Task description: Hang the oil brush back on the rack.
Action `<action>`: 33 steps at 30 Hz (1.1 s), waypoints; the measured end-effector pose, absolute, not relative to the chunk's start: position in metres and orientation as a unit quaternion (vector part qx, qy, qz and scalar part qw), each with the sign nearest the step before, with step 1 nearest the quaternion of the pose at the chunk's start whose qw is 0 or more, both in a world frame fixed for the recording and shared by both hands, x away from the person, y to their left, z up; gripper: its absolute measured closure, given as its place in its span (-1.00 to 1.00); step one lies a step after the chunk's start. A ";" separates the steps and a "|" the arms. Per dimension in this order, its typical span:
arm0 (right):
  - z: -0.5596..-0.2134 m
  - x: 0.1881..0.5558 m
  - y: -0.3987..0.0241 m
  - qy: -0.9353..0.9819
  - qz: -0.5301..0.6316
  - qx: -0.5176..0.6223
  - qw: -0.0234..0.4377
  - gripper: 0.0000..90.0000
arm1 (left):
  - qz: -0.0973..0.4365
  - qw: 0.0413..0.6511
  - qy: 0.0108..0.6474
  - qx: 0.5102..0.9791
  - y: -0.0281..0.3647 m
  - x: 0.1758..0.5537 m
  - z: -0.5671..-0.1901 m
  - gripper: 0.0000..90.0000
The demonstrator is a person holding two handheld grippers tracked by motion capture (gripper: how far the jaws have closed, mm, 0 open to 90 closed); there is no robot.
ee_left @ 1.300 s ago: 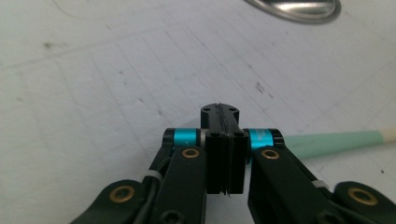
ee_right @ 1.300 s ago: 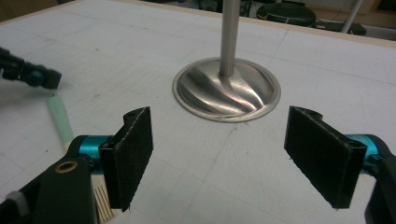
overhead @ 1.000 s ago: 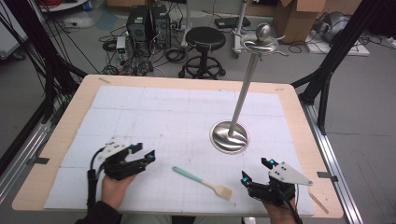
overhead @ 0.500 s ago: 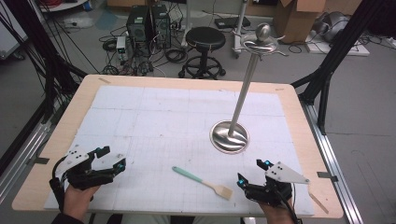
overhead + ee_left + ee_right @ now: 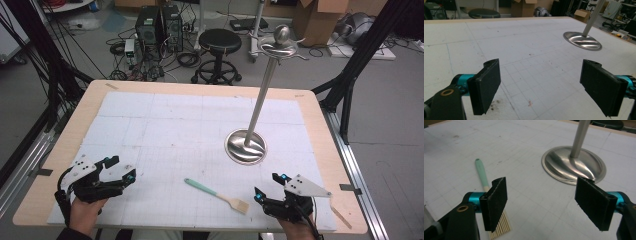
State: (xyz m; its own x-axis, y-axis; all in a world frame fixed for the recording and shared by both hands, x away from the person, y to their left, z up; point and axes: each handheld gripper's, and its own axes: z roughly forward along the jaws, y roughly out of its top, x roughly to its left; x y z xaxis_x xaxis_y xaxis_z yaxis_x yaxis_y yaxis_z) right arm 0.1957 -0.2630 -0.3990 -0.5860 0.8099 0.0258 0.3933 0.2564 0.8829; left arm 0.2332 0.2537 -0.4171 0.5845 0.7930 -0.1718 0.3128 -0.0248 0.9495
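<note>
I see my left gripper (image 5: 117,170) at the lower left of the high view, jaws spread wide and empty. My right gripper (image 5: 269,187) sits lower right, equally wide, just beside the brush (image 5: 216,188) lying bottom centre. The metal stand (image 5: 245,146) rises right of centre.

Glossy metal stand (image 5: 246,145); matt white mat (image 5: 165,130); wooden table (image 5: 320,125) rim; mint-handled brush (image 5: 216,195).

Mint-handled brush (image 5: 216,195) flat on mat (image 5: 175,130)
</note>
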 end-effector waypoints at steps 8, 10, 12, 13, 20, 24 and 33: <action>-0.402 0.201 -0.245 0.788 0.452 0.367 0.200 -0.38 | 0.206 0.577 0.410 0.676 0.252 0.231 -0.417 -0.62; -0.404 0.204 -0.240 0.799 0.445 0.357 0.190 -0.34 | 0.207 0.577 0.408 0.676 0.251 0.231 -0.415 -0.62; -0.406 0.207 -0.234 0.811 0.438 0.343 0.181 -0.29 | 0.206 0.576 0.404 0.680 0.249 0.230 -0.415 -0.62; -0.408 0.208 -0.229 0.819 0.431 0.337 0.172 -0.26 | 0.206 0.576 0.404 0.681 0.248 0.230 -0.416 -0.62; -0.421 0.223 -0.198 0.861 0.386 0.308 0.123 -0.10 | 0.197 0.581 0.401 0.681 0.249 0.230 -0.416 -0.63; -0.427 0.228 -0.174 0.885 0.355 0.278 0.114 0.01 | 0.197 0.582 0.395 0.683 0.247 0.230 -0.415 -0.63; -0.433 0.227 -0.157 0.909 0.319 0.249 0.103 0.48 | 0.187 0.582 0.393 0.687 0.244 0.231 -0.417 -0.62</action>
State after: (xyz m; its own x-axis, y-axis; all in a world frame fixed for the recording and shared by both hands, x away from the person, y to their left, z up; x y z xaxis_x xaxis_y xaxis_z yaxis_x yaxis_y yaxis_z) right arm 0.2270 -0.1574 -0.4334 -0.8554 0.5173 -0.0276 0.3865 0.6727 0.6310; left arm 0.2310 0.2442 -0.4166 0.6209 0.7578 -0.2005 0.3215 -0.0130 0.9468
